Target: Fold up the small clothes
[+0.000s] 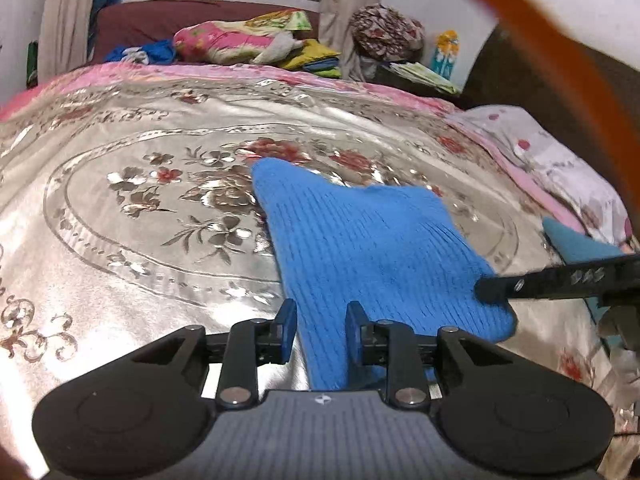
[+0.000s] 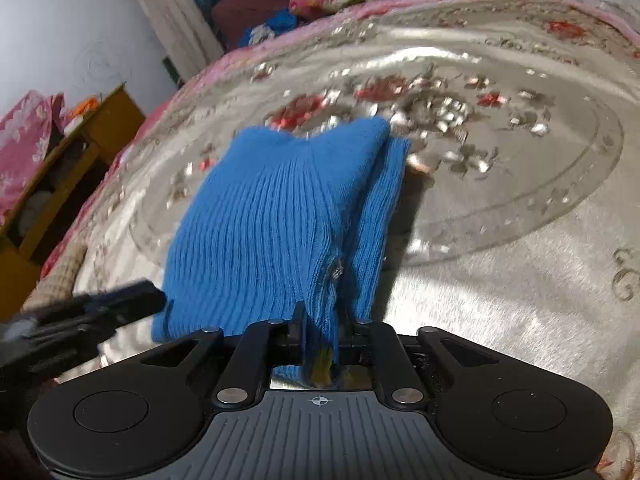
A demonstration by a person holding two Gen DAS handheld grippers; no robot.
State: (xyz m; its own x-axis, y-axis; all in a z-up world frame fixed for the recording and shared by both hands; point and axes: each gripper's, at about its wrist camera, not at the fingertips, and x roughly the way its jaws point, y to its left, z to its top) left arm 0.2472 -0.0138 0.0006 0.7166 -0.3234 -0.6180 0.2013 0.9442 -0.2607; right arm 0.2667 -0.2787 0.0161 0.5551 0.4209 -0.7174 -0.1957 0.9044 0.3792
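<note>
On the bed's shiny floral cover (image 1: 120, 240) lies your blue knit garment (image 1: 360, 240), near the middle. Your right gripper (image 2: 320, 332) has its jaws closed narrowly on the garment's near edge. Your left gripper (image 1: 320, 320) stands with jaws partly apart, cloth lying between them unpinched.

Bare bedspread (image 1: 120, 240) lies open at frame left of the knit (image 1: 360, 248); pillows (image 1: 240, 40) crowd the top, and a cabinet (image 2: 80, 152) flanks the bed.
</note>
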